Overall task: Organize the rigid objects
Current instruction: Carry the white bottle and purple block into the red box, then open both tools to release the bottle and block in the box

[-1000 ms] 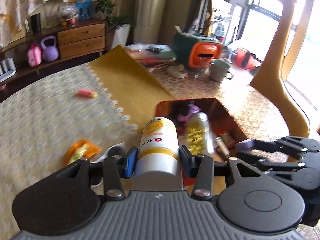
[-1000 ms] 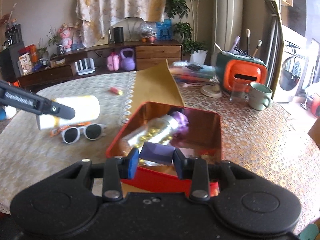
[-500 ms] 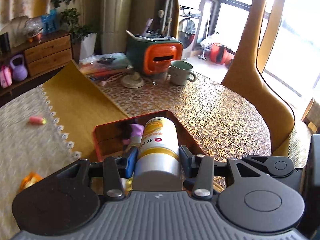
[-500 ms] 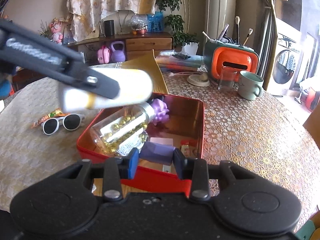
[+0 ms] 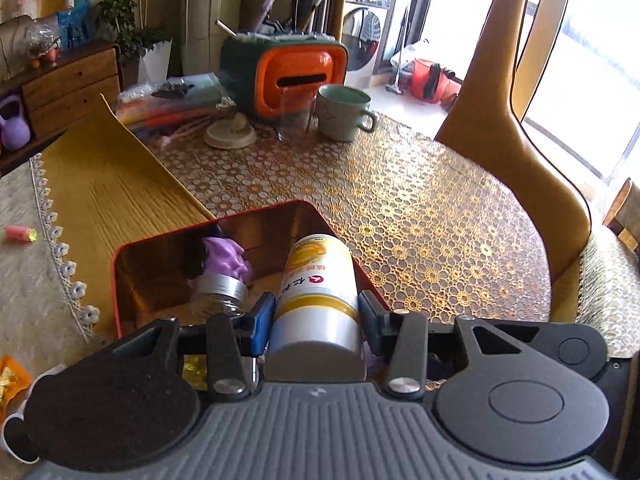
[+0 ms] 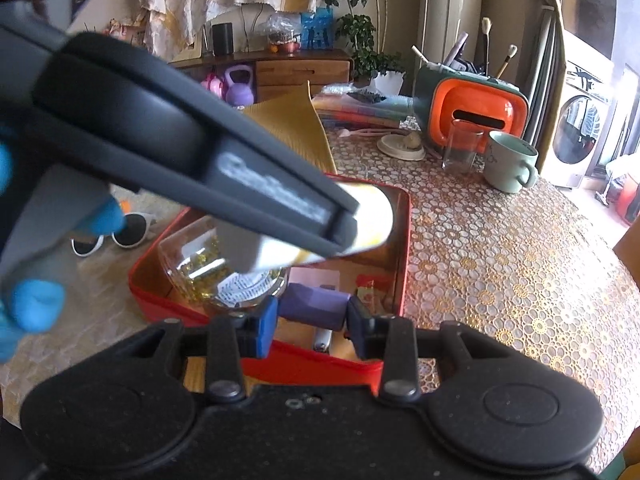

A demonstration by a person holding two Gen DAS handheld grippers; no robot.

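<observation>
Over the red tin (image 5: 120, 264), left hand-held gripper (image 5: 316, 316) clamps the bottle (image 5: 318, 280).

Red tin (image 5: 120, 280) crowded: pill jar (image 6: 200, 264) at 9 o'clock, purple toy (image 5: 226, 258) at 11, lighter and packets at 5. Only free floor at 1 o'clock corner. Lace tablecloth (image 5: 420, 208) at 3 o'clock is passable; mug (image 5: 340, 112) and glass (image 5: 294, 120) block 12.

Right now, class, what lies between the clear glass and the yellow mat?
In the left wrist view, a cream round dish sits on the patterned cloth between the clear glass and the yellow mat.
</observation>
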